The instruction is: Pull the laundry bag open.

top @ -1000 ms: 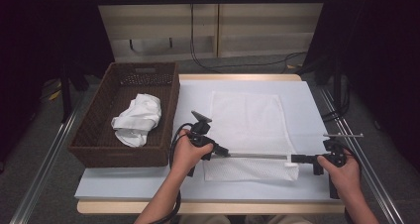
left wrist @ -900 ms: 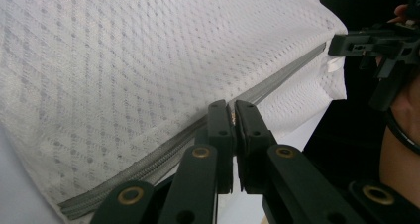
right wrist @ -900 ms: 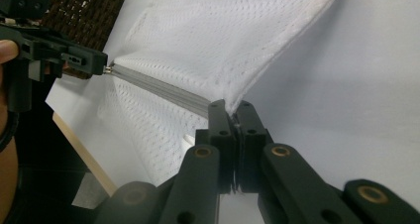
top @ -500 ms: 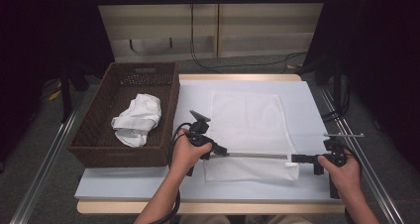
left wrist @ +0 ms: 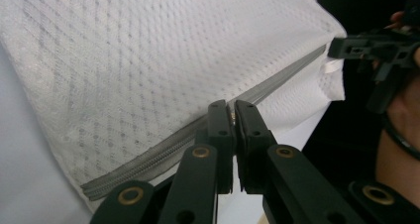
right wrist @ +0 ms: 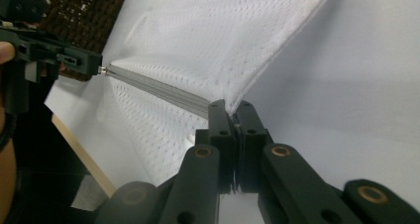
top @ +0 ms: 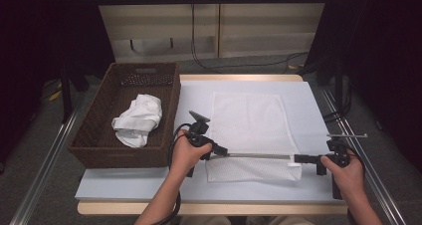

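Observation:
A white mesh bag (top: pixel 246 118) lies flat on the white table mat, and its grey zipper (top: pixel 254 156) is stretched taut across the near end. My left gripper (top: pixel 222 151) holds the zipper's left end. In the left gripper view its jaws (left wrist: pixel 232 110) are shut on the small metal zipper pull, over the mesh bag (left wrist: pixel 148 50). My right gripper (top: pixel 294 159) holds the bag's right end beside the zipper. In the right gripper view it (right wrist: pixel 230 109) pinches the bag's edge (right wrist: pixel 233 92), and the zipper (right wrist: pixel 158 89) runs to the far left gripper (right wrist: pixel 74 59).
A brown wicker basket (top: pixel 171 103) stands at the table's left with a crumpled white cloth (top: pixel 137 119) inside. The white mat (top: pixel 308 100) reaches past the bag to the right. Metal rails run along both table sides, and cables lie on the floor behind.

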